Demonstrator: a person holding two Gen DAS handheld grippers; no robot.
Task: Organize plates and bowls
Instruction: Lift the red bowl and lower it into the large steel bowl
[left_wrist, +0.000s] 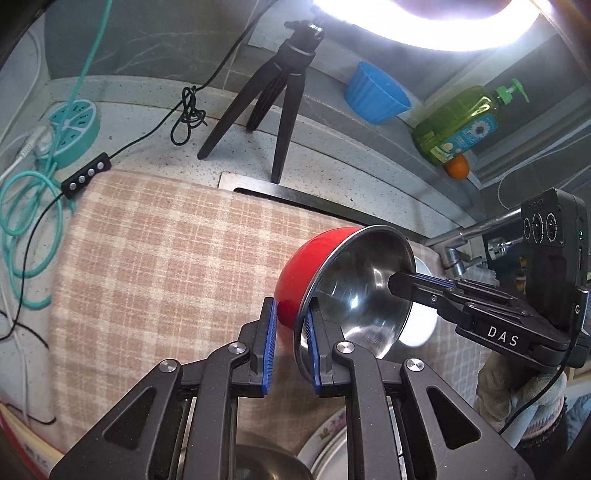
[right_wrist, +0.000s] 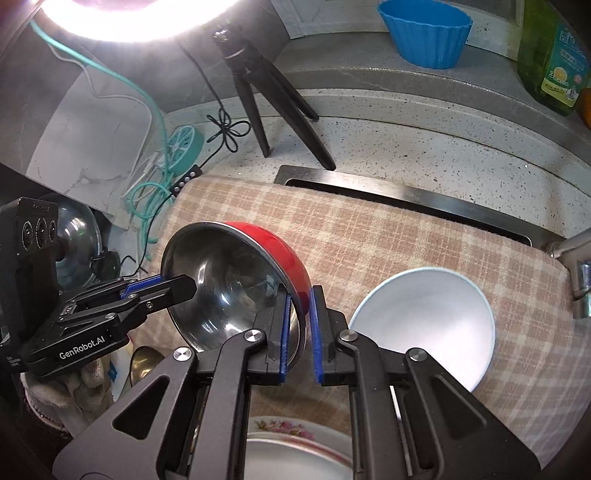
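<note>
Right now the speckled grey tabletop (left_wrist: 155, 122) carries a beige checked cloth (left_wrist: 155, 258) spread across most of it, with the steel edge of a sink (right_wrist: 406, 192) showing along the cloth's far side.

Above the cloth a red bowl (left_wrist: 295, 280) with a shiny steel inside hangs clear of the surface, tipped up nearly on edge. From the left wrist view its mouth faces right, toward the other hand, and its red underside faces left. Nothing is in it.

Both tongs have hold of that bowl's rim. The left tongs (left_wrist: 290, 314) are closed on the near-left part of the rim, one blue pad on the red outside and one on the steel inside. The right tongs (right_wrist: 300, 306) are clamped the same way on the opposite side of the rim. Gloved hands grip both tools from below.

Just right of the bowl, a pale blue bowl (right_wrist: 424, 321) sits upright on the cloth, empty. At the near edge, under the tongs, lies a plate with a flowered rim (right_wrist: 280, 432), a plain one resting in it.

Farther back stand a black tripod (left_wrist: 273, 96), a blue fluted cup (right_wrist: 424, 33) on the ledge, empty as far as I can see, and a green soap bottle (left_wrist: 458, 122). A teal round socket (left_wrist: 72, 125) and a teal cable (left_wrist: 26, 218) sit at the left.
</note>
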